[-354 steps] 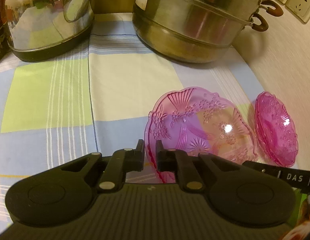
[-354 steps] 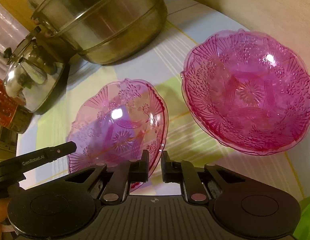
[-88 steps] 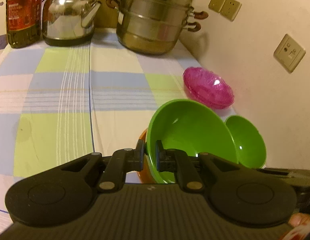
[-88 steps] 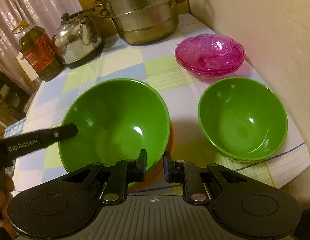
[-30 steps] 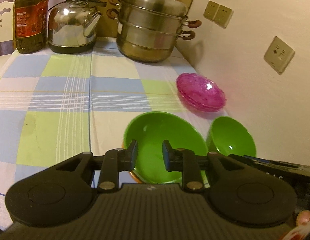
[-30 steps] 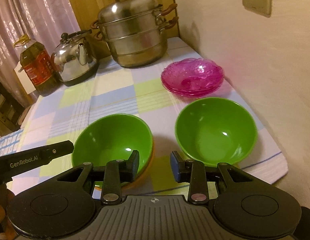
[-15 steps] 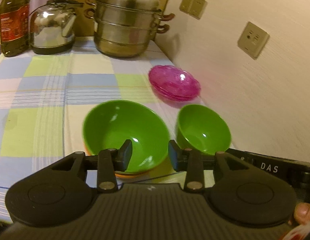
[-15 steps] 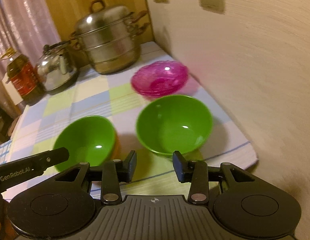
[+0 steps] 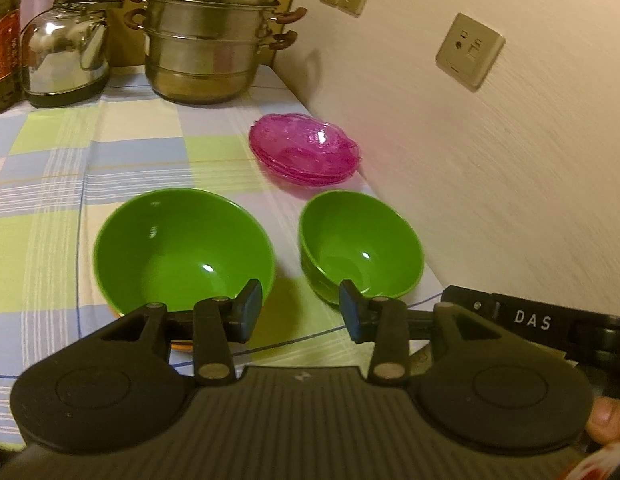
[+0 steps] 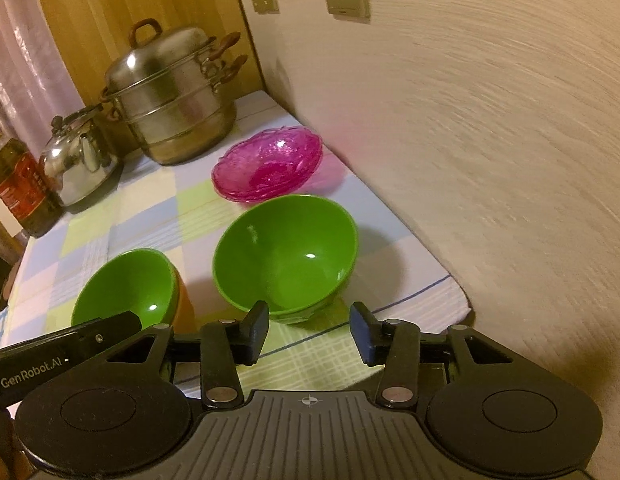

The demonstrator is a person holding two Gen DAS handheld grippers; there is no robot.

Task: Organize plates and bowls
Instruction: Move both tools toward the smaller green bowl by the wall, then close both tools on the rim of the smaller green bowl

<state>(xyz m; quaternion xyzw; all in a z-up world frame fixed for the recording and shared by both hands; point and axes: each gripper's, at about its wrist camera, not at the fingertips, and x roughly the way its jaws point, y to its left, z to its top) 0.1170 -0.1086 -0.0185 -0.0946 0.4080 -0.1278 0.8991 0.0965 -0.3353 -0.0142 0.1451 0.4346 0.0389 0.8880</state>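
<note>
A stack of pink glass plates [image 9: 303, 152] lies near the wall; it also shows in the right wrist view [image 10: 267, 166]. A large green bowl [image 9: 183, 250] sits nested in an orange bowl [image 10: 185, 300], seen in the right wrist view [image 10: 125, 294] at the left. A second green bowl [image 9: 360, 246] stands to its right, central in the right wrist view [image 10: 285, 258]. My left gripper [image 9: 295, 312] is open and empty, held back above the table's near edge. My right gripper [image 10: 307, 330] is open and empty too, just short of the second bowl.
A steel steamer pot [image 9: 211, 36], a kettle [image 9: 65, 50] and an oil bottle [image 9: 1, 46] stand at the back of the checked tablecloth [image 9: 129, 152]. The wall [image 9: 490, 160] with sockets runs along the right. The table's near edge [image 10: 430, 300] is close below the grippers.
Both grippers have opened wider and drawn back and up from the bowls. The large green bowl stays nested in the orange one.
</note>
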